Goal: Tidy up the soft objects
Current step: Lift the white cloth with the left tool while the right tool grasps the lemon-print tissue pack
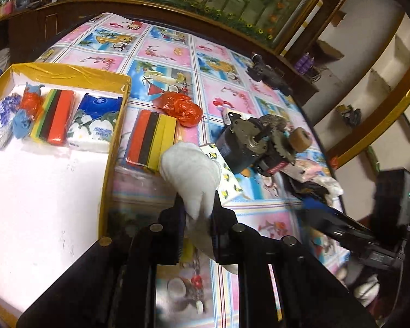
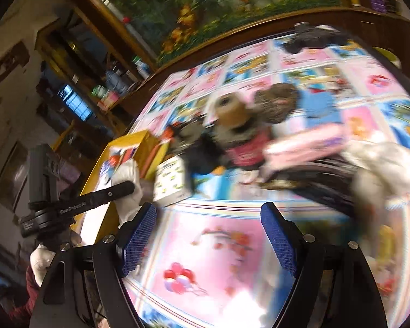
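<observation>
1. Left gripper (image 1: 198, 213), lower centre of the left wrist view: jaws clamped on a white cloth (image 1: 190, 175), which bulges up out of the fingers towards mid-frame.
2. Same white cloth (image 2: 128, 183) seen again at left of the right wrist view, pinched between dark fingers.
3. Right gripper (image 2: 207, 239), bottom of its own view: blue pads (image 2: 138, 239) spread wide apart, nothing between them, only the patterned tablecloth (image 2: 205, 259) beneath. Heavily motion-blurred picture.
4. Yellow-rimmed box (image 1: 114, 125) at left of the left wrist view, white inside, holding along its upper edge a blue-and-white packet (image 1: 0, 120), a small orange bag (image 1: 31, 104), a striped sponge pack (image 1: 54, 116) and a tissue pack (image 1: 95, 120).
5. Just right of the box wall, on the tablecloth (image 1: 164, 52): a second striped sponge pack (image 1: 150, 142), with a crumpled orange plastic bag (image 1: 181, 109) touching its upper right corner.
6. Small lemon-print box (image 1: 229, 180) directly behind the held cloth, right of centre.
7. Further right: a dark motor with gears (image 1: 248, 145), then a heap of dark and pale fabric (image 1: 314, 183) at the table's right edge.
8. Upper right of the table: a dark, unclear object (image 1: 265, 72).
</observation>
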`<state>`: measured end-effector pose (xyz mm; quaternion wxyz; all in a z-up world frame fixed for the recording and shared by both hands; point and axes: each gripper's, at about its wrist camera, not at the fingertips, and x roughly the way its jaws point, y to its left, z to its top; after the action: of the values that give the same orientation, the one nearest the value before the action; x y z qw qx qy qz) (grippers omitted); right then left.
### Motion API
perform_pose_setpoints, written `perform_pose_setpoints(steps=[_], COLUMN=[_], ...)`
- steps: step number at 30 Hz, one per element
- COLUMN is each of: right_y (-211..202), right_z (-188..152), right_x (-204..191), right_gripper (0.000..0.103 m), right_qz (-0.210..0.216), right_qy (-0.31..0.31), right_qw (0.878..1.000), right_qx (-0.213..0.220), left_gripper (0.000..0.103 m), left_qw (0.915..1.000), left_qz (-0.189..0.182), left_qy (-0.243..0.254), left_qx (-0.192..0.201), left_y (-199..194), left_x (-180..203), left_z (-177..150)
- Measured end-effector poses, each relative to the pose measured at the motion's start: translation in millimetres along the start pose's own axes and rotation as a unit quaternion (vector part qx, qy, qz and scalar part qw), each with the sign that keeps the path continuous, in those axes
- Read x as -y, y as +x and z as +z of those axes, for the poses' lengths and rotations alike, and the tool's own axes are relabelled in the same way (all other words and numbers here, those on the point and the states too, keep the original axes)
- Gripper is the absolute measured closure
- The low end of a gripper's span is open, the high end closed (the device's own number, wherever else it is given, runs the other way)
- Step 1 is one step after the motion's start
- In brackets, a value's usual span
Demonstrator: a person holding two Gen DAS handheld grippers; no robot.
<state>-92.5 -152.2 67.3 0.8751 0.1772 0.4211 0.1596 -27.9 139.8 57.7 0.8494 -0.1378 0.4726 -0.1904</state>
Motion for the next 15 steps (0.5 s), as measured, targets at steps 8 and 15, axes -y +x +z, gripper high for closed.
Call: perform_pose_setpoints(steps=[8,15], right_y=[92.5,125.6], right_z=[38.0,48.6], right_x=[-41.3,-59.2], right_gripper=[0.024,0.022], right_qz=[-0.031,-0.087], right_qy=[-0.019,-0.043], right_qw=[0.998,0.993], right_qx=[-0.059,-0.069], left_gripper=[0.09,0.09], left_qw=[0.9993,0.9977], left_qz=[-0.014,0.007], left_qy=[-0.03,-0.045], left_qx=[0.019,0.05], left_y=[-41.4,-70.9], left_x=[-39.9,-73.9], left_z=[-14.6,-20.4])
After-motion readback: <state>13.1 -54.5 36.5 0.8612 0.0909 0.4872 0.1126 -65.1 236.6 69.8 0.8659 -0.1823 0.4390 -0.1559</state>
